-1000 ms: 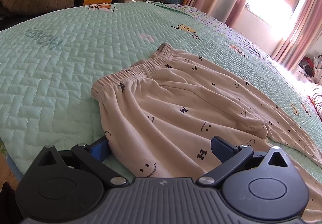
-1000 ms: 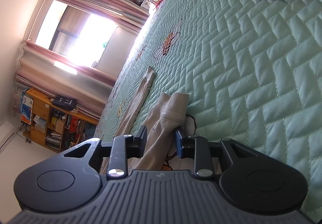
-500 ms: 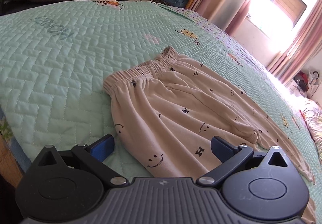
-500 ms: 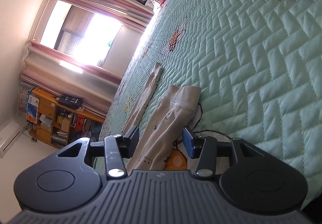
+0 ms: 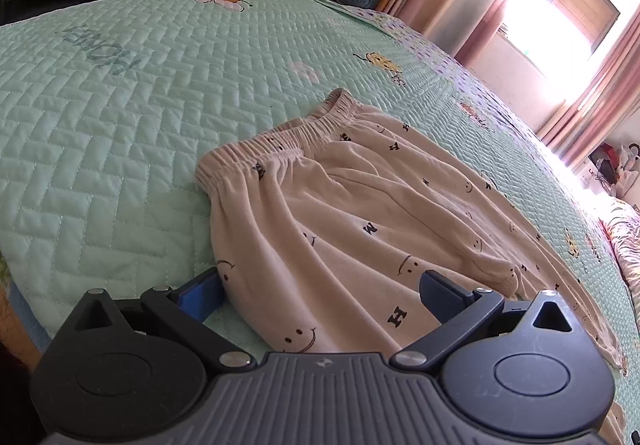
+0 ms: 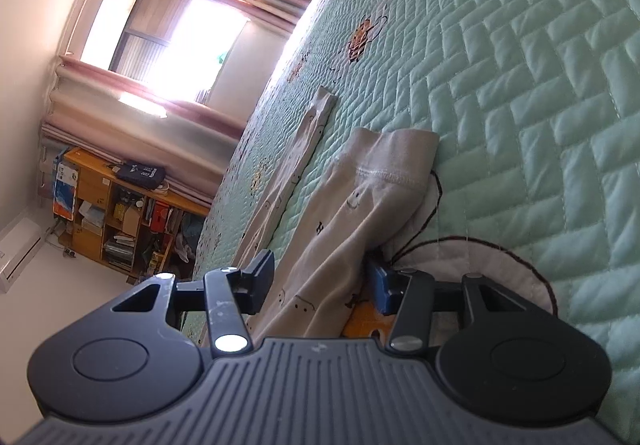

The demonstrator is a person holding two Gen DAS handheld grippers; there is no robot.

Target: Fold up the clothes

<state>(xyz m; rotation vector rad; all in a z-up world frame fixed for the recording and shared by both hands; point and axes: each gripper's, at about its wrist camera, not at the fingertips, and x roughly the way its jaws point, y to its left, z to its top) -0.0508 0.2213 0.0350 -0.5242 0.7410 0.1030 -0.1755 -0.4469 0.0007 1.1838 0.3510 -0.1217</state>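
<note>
light: bright daylight | glare: window [image 5: 576,1] blown out | edges: fisheye warp

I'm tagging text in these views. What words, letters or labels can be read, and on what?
"HONEY", seen upside down: stitched on the green quilt.
"H", "W": single letters printed among smiley faces on the beige trousers.
"LE...": partial, on a bag by the curtain.
Shelf items and books: too small to read.

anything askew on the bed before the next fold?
The trousers lie wrinkled, not flat: a raised crease runs across them near the waistband, and one leg end is bunched between the open right gripper. Nothing spilled or damaged.
</note>
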